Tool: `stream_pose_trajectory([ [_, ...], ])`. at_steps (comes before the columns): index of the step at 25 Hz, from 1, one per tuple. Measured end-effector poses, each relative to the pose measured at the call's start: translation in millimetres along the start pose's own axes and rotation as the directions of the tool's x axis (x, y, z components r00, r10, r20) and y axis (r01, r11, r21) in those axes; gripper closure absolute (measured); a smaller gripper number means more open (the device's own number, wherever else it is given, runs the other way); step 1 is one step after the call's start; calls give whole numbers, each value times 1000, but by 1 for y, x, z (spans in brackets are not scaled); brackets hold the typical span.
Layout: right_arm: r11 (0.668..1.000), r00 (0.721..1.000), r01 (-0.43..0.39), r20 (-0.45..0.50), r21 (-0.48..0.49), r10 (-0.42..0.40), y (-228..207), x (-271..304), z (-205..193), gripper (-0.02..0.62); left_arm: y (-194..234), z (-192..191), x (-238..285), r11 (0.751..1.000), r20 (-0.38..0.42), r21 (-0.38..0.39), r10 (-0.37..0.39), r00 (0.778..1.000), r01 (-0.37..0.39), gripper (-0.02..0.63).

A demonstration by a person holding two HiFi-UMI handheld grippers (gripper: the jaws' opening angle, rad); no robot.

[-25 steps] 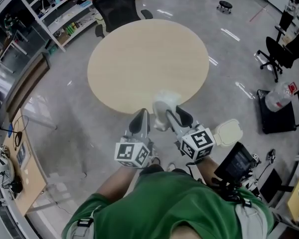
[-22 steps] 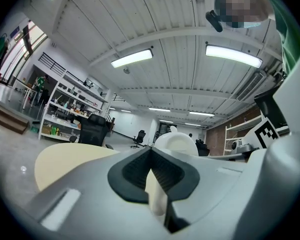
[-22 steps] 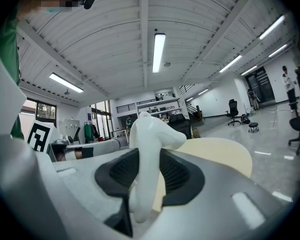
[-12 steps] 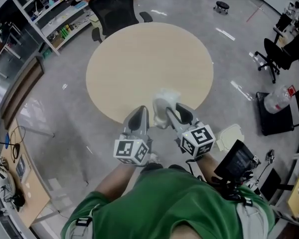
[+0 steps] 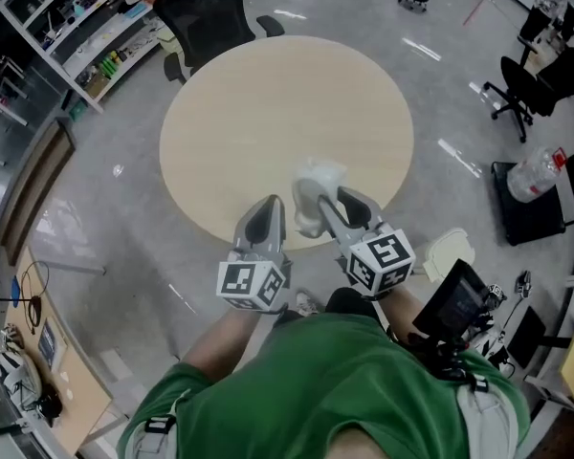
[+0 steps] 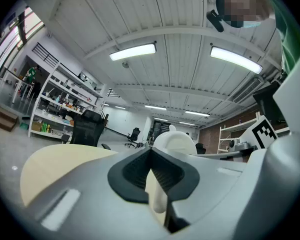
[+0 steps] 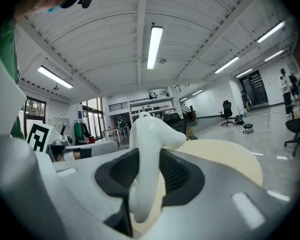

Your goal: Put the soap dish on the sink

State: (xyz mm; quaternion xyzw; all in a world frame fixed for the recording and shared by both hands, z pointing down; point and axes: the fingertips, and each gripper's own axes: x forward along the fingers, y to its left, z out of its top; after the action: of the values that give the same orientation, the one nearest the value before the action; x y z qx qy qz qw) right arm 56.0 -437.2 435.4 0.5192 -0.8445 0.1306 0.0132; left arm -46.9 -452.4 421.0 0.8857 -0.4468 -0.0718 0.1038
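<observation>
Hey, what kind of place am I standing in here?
Probably an open-plan lab or workshop office: stocked shelving along one wall, wheeled office chairs, and a bare round table on a polished floor.

Round table (image 5: 268, 113), black chair (image 5: 207, 12) behind

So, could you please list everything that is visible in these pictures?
table: one, beige, round, centre of the floor
soap dish: one, white, over the table's near edge
office chair: one, black, beyond the table
other chairs: number unclear, black, upper right
shelves: one unit, white, upper left
bottle: one, clear, right edge
left gripper: one, grey, jaws together, empty
right gripper: one, grey, closed on the soap dish
green shirt: one, the person's, bottom
</observation>
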Motion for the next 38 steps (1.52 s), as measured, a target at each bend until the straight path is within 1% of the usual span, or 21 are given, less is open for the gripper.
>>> stream_pose_trajectory([
  [7,1000,1000,-7,5,5,7,-21,24,10,469,12,4,30,1000,-1,0,14,1000,-14,600],
  [13,999,999,-41,6,7,41,-51,54,22,469,26,4,66,998,-7,20,55,998,-55,600],
  [21,997,997,-71,-35,26,71,-104,90,13,469,38,-17,123,993,-45,40,111,993,-109,600],
  [25,995,993,-86,-83,43,89,-127,111,-2,469,48,-30,144,988,-69,39,151,986,-149,600],
  [29,992,982,-104,-150,71,114,-147,129,-24,469,55,-46,158,981,-103,36,193,976,-190,600],
  [34,987,961,-120,-238,110,143,-169,148,-59,469,66,-76,166,968,-165,28,252,954,-250,600],
  [38,983,940,-117,-304,143,157,-188,163,-87,469,73,-97,175,958,-209,28,283,936,-284,600],
])
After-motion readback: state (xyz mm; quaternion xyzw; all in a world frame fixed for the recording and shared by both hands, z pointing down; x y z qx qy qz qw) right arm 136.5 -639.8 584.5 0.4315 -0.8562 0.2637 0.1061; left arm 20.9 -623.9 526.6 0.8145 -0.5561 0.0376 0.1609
